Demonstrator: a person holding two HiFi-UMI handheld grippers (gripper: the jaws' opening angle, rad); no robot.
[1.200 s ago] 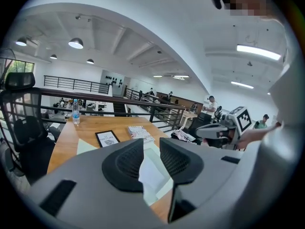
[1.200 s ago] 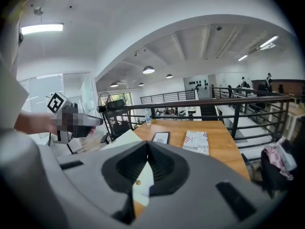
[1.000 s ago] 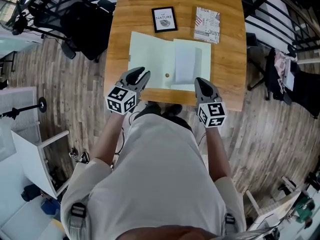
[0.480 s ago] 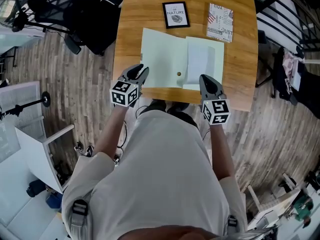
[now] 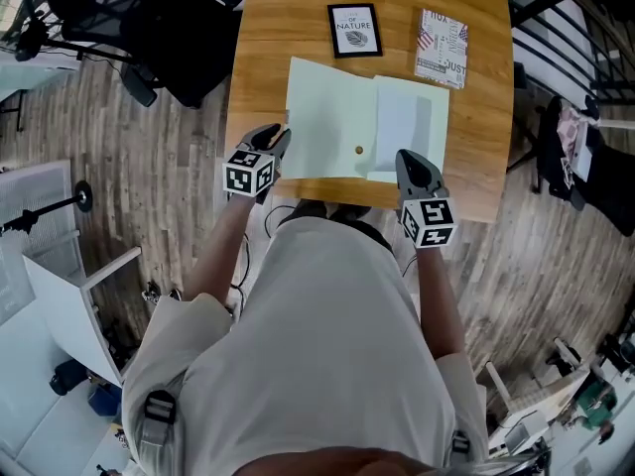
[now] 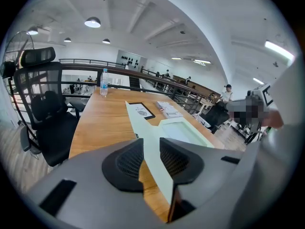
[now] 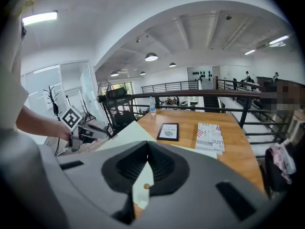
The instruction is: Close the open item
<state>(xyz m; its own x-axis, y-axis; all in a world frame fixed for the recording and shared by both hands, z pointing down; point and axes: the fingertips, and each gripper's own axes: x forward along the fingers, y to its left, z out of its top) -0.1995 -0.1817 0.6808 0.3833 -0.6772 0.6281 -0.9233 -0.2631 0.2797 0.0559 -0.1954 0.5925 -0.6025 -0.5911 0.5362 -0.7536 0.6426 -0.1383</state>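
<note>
Open pale-green folder lay flat on the counter: probably light, floppy card, best pinched at the left cover's free edge. Left claw part-open, empty, just beside that edge; right claw closed, empty.

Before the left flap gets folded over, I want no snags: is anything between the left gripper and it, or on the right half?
Nothing visible between the left gripper and the flap: its edge shows between the open fingers. Over the right half's near edge hangs the right gripper, which may need to clear.
</note>
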